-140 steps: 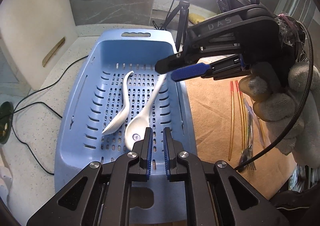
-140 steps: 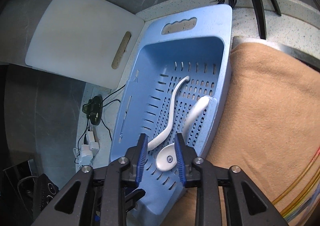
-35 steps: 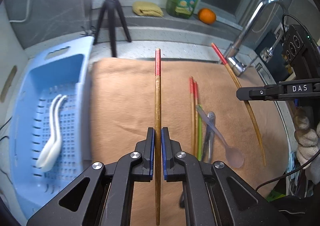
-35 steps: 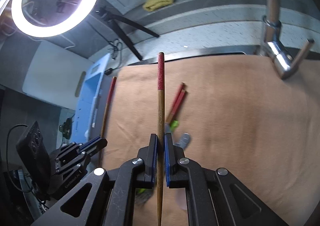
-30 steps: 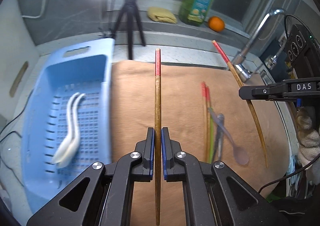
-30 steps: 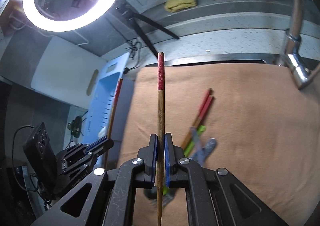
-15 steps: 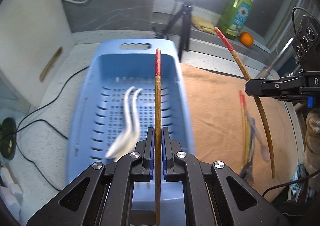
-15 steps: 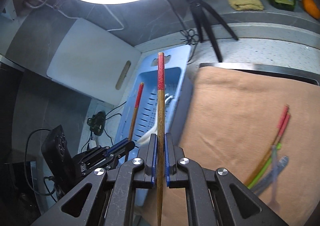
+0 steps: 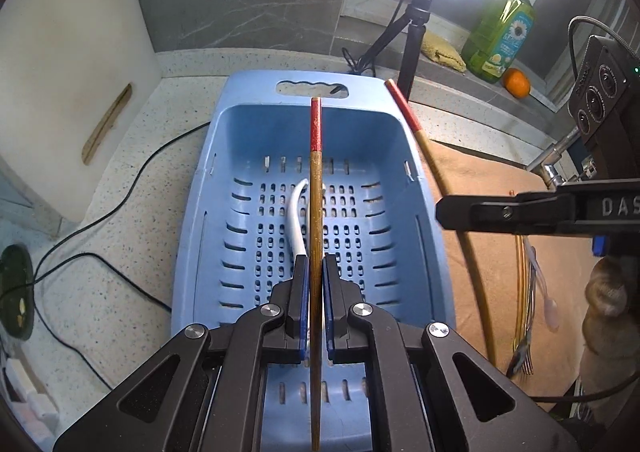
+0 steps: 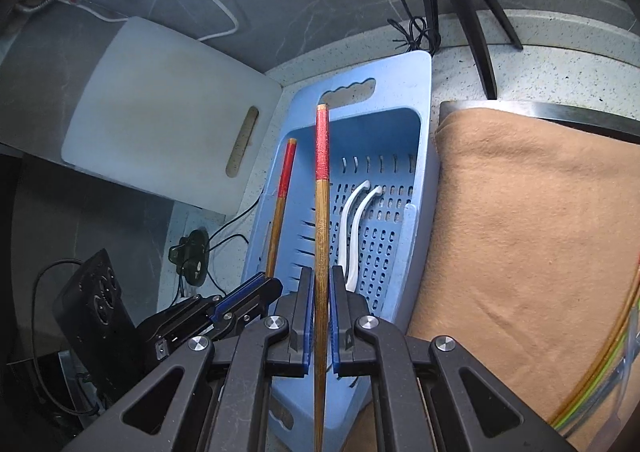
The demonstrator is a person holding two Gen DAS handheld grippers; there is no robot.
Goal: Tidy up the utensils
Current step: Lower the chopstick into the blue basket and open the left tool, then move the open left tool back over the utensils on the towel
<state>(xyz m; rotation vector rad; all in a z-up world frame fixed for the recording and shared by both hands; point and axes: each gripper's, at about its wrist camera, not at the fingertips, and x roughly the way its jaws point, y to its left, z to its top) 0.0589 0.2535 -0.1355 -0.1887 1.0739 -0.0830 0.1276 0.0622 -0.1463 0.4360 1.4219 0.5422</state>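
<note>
Left wrist view: both tongs are clamped on a chopstick [image 9: 315, 212], its long way pointing to 12 o'clock over the blue basket [image 9: 224, 180].

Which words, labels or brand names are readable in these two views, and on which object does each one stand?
"DAS": pale raised letters on the black body of the right gripper, cut off by the edge of the left wrist view.
Green dish soap bottle: blue label with a daisy; its text is too small to read.
Blue basket, the two held chopsticks and white cutting board: no text visible.
</note>
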